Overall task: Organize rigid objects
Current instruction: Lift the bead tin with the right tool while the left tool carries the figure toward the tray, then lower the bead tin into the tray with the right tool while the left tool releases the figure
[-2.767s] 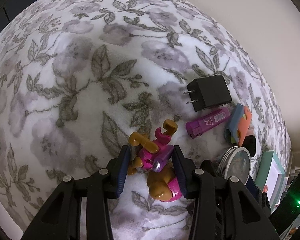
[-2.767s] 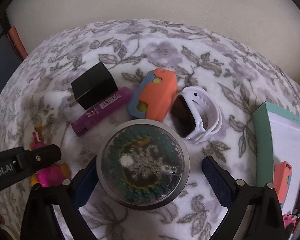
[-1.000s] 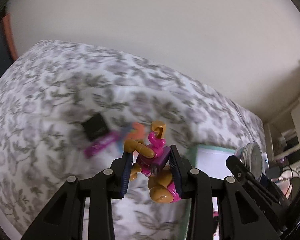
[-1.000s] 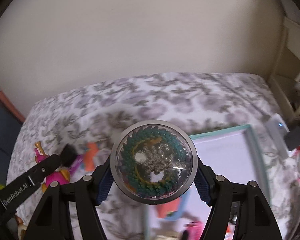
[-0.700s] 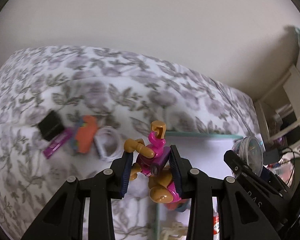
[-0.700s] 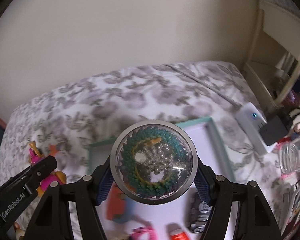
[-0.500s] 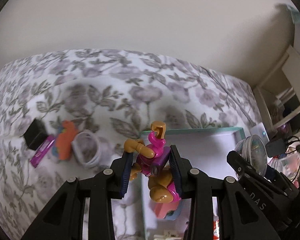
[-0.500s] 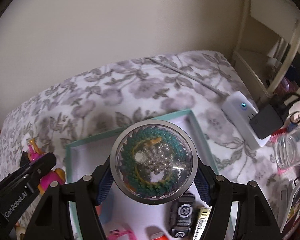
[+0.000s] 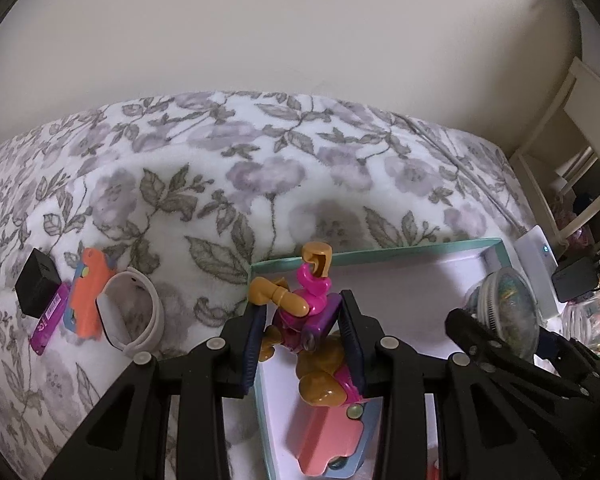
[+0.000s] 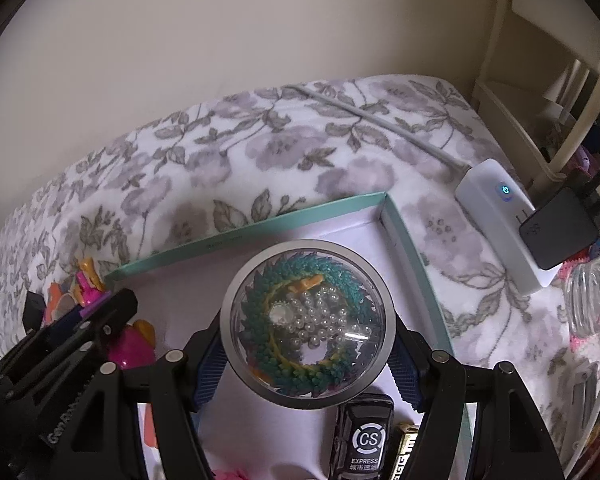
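Toy figure [image 9: 300, 320]: clamped in left gripper [image 9: 302, 336] fingers, now over near-left of teal box [image 9: 380, 249]
Bead dome [image 10: 306, 322]: clamped in right gripper [image 10: 306, 364] fingers, over box middle
Change: both carried from bed [image 9: 220, 168] clutter to box
Meaning: release next, likely

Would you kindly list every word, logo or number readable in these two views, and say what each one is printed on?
"CS" over "EXPRESS": black stamp-like item in the teal box.
"Gen…", rest cut off: arm of the left tongs.
Small characters under "EXPRESS": too small to read.
Print on the purple tube: too small and blurred.
Power symbol, no words: white power strip.
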### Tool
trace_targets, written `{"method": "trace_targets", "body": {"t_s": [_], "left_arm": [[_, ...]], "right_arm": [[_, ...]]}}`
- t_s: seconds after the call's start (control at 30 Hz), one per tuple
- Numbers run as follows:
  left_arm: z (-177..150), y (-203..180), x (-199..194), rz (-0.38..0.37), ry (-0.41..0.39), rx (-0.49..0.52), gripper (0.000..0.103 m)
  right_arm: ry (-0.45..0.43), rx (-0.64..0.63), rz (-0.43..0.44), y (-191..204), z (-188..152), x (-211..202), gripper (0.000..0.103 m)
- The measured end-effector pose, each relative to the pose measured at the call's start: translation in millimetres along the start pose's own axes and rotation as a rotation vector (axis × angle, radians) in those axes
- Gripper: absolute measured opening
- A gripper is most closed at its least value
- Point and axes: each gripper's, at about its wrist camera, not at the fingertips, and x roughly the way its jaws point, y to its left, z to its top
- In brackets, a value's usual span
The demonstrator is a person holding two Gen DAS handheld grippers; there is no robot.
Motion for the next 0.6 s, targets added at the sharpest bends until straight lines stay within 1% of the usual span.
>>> {"method": "trace_targets", "body": {"t_s": [0.13, 0.6], "left_arm": [[-1.3, 1.2, -0.4, -0.016, -0.013, 0.009, 0.038], [1.2, 4.1, 0.8, -0.048, 0.049, -0.026, 0.039]], "right_arm": [[0.009, -0.015, -0.011, 4.8, -0.4, 2.7, 0.073], [0.016, -0.049, -0.047, 10.5, 0.3, 4.1, 0.074]]}}
